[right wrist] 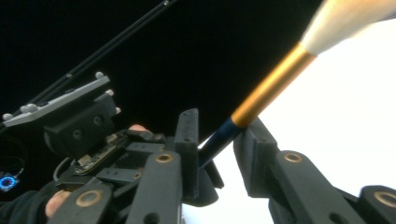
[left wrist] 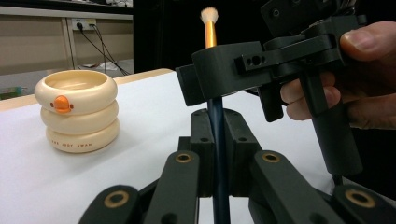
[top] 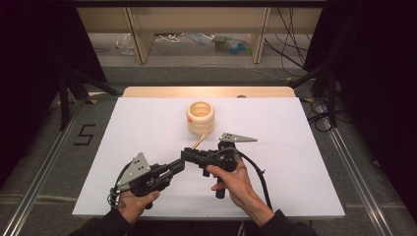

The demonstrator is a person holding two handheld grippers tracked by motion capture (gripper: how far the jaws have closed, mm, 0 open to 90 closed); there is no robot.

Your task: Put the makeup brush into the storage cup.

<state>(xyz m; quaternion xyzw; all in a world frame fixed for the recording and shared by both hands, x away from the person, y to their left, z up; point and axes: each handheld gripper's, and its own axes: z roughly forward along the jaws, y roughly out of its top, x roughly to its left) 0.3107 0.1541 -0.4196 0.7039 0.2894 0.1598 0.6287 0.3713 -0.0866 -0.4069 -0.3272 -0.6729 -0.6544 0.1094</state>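
A cream ringed pot (top: pixel 200 118) stands at upper centre of the white table (top: pixel 295 147), apart from both claws. At centre, the left claw (top: pixel 178 166) is clamped on the brush (left wrist: pixel 218 140) handle. The right claw (top: pixel 189 156) straddles the same brush, jaws apart.

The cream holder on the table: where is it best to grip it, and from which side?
Grip the cream holder across its outer wall, coming from above with the jaws on opposite sides. It stands upright as three stacked rings with an open top; a groove between rings probably keeps jaws from slipping. Both grippers are busy with the brush.
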